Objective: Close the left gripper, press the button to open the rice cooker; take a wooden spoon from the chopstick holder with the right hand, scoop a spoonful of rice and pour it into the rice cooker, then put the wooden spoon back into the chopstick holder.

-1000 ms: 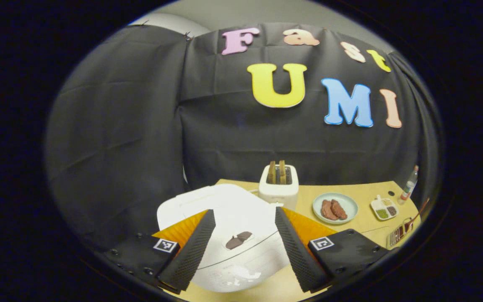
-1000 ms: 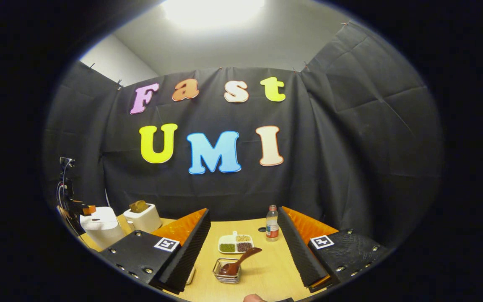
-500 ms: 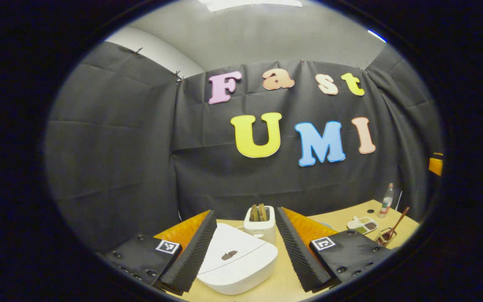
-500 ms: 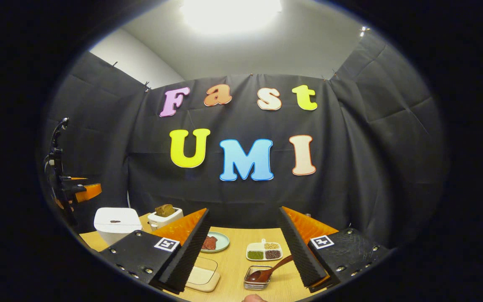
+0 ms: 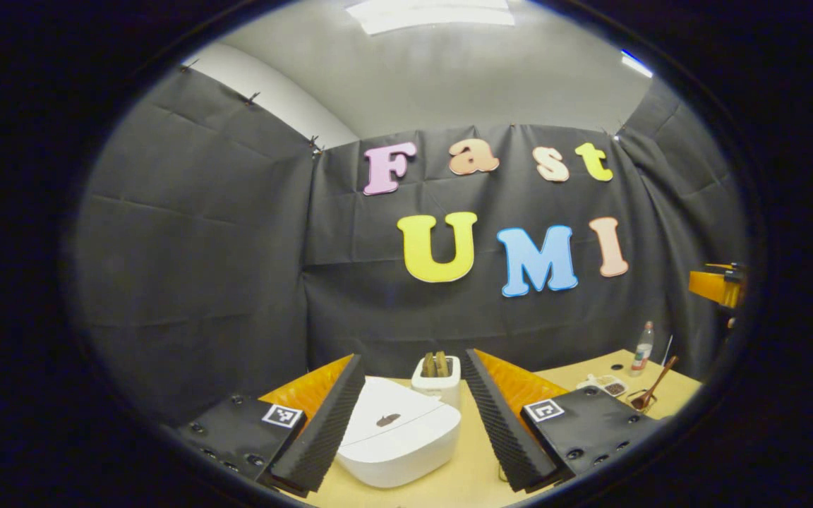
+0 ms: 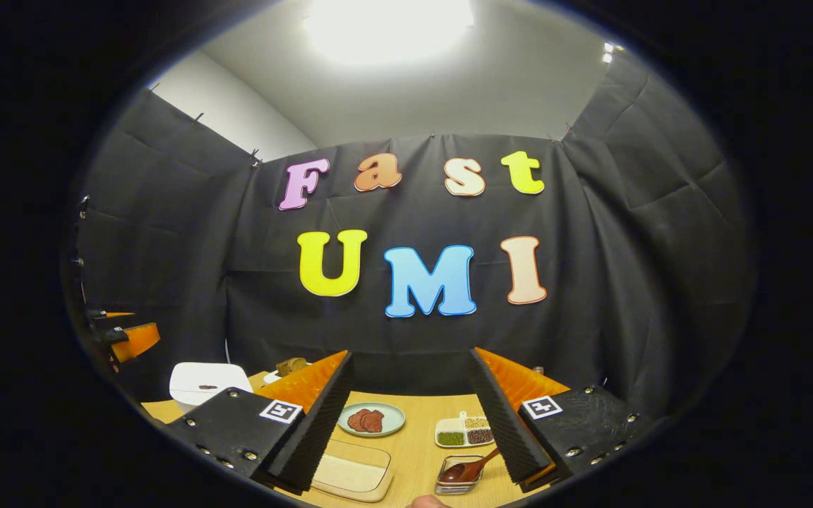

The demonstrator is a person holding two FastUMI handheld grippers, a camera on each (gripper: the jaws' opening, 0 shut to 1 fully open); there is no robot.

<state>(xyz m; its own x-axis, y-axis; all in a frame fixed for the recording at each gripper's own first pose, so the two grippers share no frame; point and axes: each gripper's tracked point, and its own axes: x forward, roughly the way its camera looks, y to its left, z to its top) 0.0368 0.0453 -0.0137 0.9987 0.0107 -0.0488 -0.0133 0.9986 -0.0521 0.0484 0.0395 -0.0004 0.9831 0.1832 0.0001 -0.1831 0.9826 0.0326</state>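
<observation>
One wooden spoon (image 6: 468,469) in holder (image 6: 457,475)

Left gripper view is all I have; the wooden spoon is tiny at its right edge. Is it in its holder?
Observer: Yes. In the right gripper view the wooden spoon rests bowl-down in the clear holder, just ahead of the open right hand-held gripper.
Operator: Where is the rice?
Observer: A shallow clear container of something pale lies left of the holder; I cannot confirm rice.
Operator: Anything else?
Observer: A plate of reddish slices behind that container.
</observation>
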